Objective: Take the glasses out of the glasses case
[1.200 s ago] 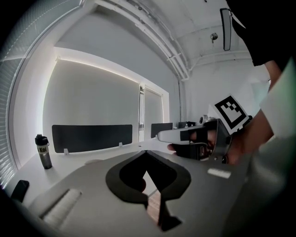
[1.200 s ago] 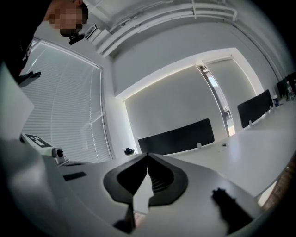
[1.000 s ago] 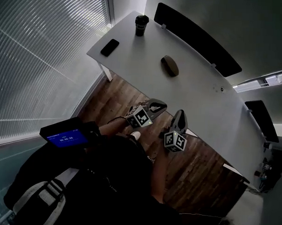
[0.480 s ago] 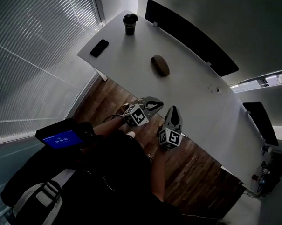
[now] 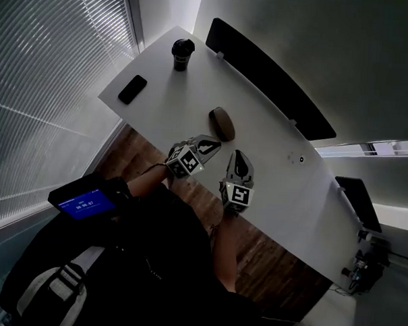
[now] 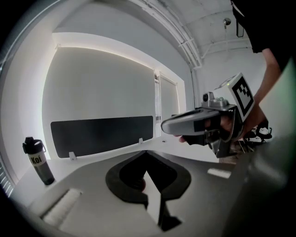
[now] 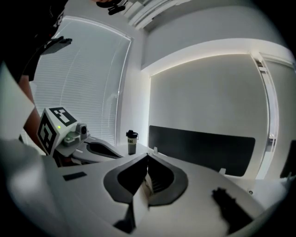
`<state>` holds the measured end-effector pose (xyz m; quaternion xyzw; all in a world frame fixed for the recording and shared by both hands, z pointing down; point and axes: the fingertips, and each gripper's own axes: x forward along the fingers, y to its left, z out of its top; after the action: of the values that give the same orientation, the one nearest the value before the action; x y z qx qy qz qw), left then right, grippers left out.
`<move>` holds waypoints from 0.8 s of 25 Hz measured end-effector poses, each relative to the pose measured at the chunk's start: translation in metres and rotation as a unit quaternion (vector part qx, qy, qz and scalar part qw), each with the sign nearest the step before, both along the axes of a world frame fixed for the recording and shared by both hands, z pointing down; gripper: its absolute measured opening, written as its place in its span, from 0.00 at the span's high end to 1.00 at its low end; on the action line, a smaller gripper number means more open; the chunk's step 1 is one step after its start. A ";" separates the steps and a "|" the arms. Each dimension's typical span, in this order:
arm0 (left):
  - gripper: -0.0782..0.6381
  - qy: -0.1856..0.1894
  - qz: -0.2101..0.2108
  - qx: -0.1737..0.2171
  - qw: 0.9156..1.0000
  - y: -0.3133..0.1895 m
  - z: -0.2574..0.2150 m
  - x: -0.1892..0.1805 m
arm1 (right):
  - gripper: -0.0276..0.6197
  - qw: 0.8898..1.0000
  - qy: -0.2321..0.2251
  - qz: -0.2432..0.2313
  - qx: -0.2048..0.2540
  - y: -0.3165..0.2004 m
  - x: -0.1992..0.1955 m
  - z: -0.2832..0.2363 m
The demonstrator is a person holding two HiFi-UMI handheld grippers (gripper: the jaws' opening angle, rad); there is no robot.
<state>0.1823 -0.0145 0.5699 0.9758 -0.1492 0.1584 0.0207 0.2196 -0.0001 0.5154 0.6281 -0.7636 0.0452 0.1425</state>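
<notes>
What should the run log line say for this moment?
glasses case: closed, on table, untouched | left tongs: shut, empty | right tongs: shut, empty

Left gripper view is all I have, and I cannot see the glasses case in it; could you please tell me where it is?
Observer: In the head view the glasses case lies on the white table, closed, just beyond the left claw.
Operator: Thank you. Is anything else lying there?
Observer: A dark phone lies flat near the table's corner, apart from the bottle.
Operator: Is the other claw holding anything?
Observer: No, the right gripper view shows the right claw shut and empty.
</notes>
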 end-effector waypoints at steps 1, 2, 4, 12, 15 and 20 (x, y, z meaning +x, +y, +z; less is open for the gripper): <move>0.88 -0.008 0.006 -0.008 1.000 -0.009 0.005 -0.002 | 0.95 1.000 0.016 -0.013 -0.010 -0.014 -0.004 0.004; 0.88 -0.017 0.012 -0.017 1.000 -0.019 0.010 -0.004 | 0.95 0.999 0.027 -0.025 -0.019 -0.027 -0.008 0.007; 0.88 -0.033 0.020 -0.029 0.999 -0.039 0.026 -0.011 | 0.95 0.998 0.041 -0.043 -0.034 -0.053 -0.013 0.016; 0.88 -0.082 0.044 -0.082 0.992 -0.080 0.103 -0.021 | 0.95 0.986 0.072 -0.054 -0.140 -0.107 -0.006 0.091; 0.88 -0.086 0.060 -0.076 0.992 -0.075 0.112 -0.009 | 0.95 0.983 0.075 -0.052 -0.160 -0.108 -0.001 0.102; 0.88 -0.102 0.064 -0.066 0.991 -0.085 0.121 0.010 | 0.95 0.976 0.106 -0.073 -0.176 -0.115 0.008 0.119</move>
<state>0.1928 -0.0994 0.6912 0.9586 -0.0773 0.2676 0.0592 0.2273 -0.1147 0.6344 0.5366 -0.7683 0.1014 0.3339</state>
